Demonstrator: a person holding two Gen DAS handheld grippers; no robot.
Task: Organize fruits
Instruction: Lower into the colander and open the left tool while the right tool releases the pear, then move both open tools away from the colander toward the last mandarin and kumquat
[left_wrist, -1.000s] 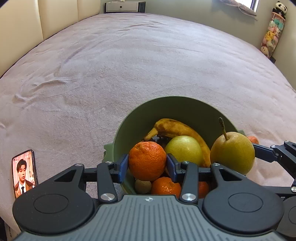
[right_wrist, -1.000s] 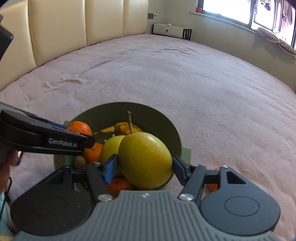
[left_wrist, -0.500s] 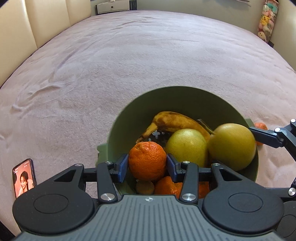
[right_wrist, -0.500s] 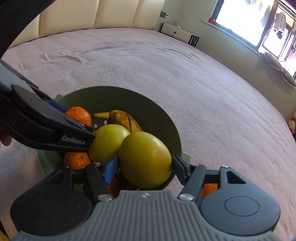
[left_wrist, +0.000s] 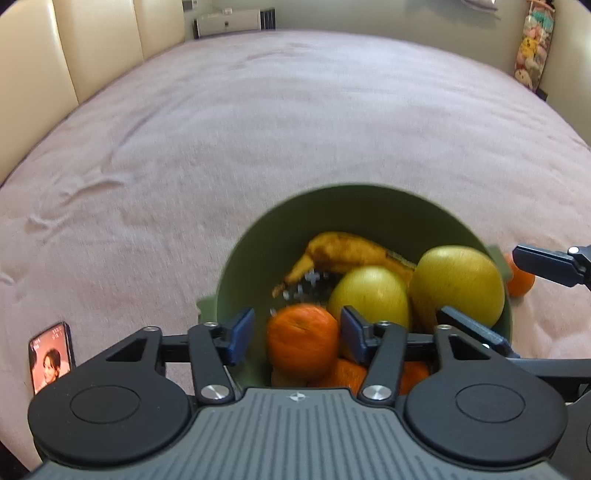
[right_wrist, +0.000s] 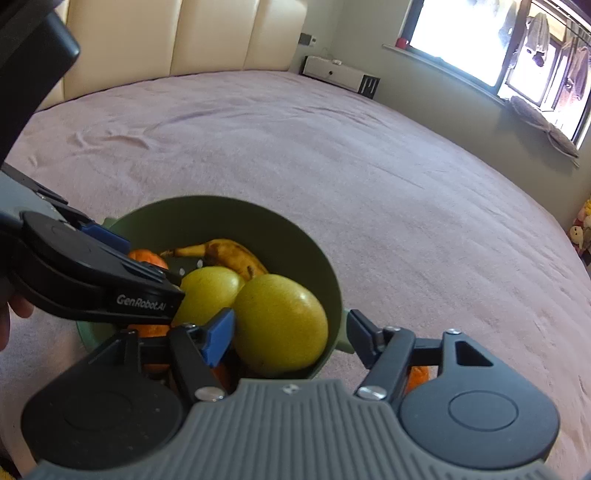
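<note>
While both my grippers (left_wrist: 297, 334) (right_wrist: 290, 338) are opening off the orange (left_wrist: 303, 339) and pear (right_wrist: 280, 323) — I'd lift straight out, not nudging the bowl (right_wrist: 258, 225).

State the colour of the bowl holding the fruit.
Muted olive green, plain with no pattern. The bowl shows best in the right wrist view.

You are looking across a wide bed (left_wrist: 280, 122) under a pinkish, faintly wrinkled cover. A cream padded headboard (right_wrist: 207, 37) rises behind it. A low white cabinet (right_wrist: 341, 75) stands against the pale green wall (right_wrist: 436, 96). Daylight floods in through the window (right_wrist: 461, 33) on your right; stuffed toys (left_wrist: 532, 48) hang in the corner.
</note>
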